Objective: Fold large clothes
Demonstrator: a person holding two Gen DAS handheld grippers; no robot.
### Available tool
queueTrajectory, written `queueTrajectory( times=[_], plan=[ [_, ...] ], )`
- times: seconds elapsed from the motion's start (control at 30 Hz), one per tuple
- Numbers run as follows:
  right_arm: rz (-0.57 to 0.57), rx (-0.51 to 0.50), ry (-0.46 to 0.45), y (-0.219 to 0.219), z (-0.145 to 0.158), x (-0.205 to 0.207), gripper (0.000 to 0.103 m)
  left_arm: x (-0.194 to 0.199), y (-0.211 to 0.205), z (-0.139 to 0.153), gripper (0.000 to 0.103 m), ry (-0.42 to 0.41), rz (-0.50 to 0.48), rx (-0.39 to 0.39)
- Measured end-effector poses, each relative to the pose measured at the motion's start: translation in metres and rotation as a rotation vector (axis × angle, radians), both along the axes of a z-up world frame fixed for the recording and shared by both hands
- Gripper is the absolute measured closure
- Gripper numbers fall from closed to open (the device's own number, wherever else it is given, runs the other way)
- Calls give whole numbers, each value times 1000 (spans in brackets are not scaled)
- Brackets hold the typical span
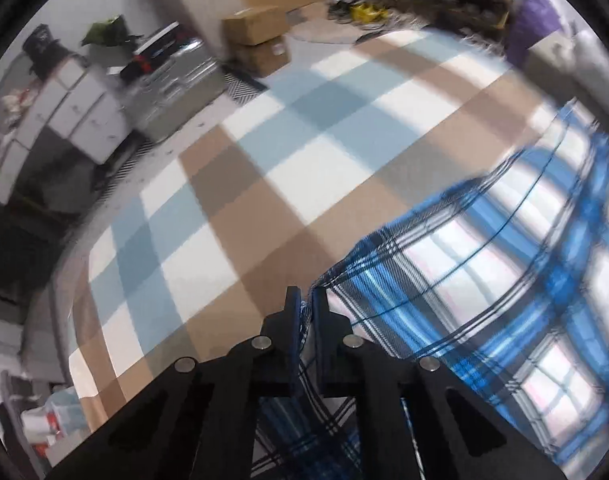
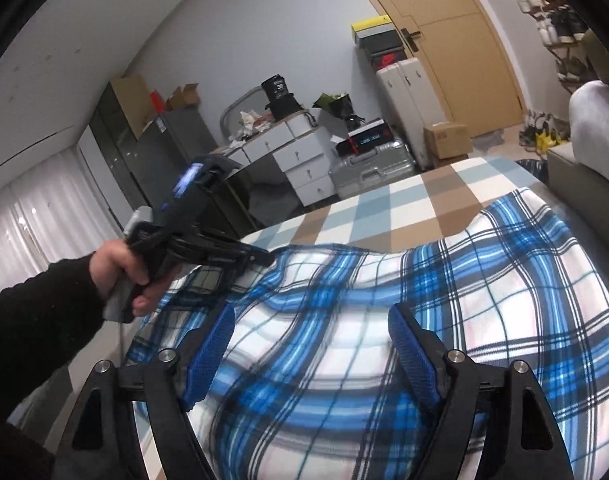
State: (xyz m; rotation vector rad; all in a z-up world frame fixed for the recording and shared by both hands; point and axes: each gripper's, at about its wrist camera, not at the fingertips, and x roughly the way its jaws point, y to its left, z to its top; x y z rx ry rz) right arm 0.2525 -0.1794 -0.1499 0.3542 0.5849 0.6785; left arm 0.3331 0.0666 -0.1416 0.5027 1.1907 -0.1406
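Observation:
A large blue, white and black plaid cloth (image 1: 484,264) lies over a bed with a blue, tan and white checked cover (image 1: 264,168). My left gripper (image 1: 306,300) is shut on the cloth's edge and holds it lifted above the bed. In the right wrist view the cloth (image 2: 364,320) spreads over the checked cover (image 2: 404,200). The left gripper (image 2: 264,258) shows there in a hand, pinching the cloth's far left edge. My right gripper (image 2: 310,316) is open and empty just above the cloth's middle.
White drawers (image 2: 300,160), a silver suitcase (image 2: 368,168) and cardboard boxes (image 2: 446,140) stand beyond the bed's far edge. A wooden door (image 2: 456,40) is behind them. A grey sofa (image 2: 592,152) is at the right. White curtains (image 2: 32,224) hang at the left.

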Motion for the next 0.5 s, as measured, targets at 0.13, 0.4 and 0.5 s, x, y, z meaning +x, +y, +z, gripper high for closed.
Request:
queueTrajectory(
  times=[0.13,0.4,0.5],
  plan=[
    [-7,-42,-21,7,2,-4,20,-11,13,-3,89,-26,36,96],
    [0,-64,-34,12,1,-4,20,-107,75,93,31,-249,133,-186],
    [-1,-65,-28,14,1,-4,20,-139,76,88,31,-275,99,-237]
  ],
)
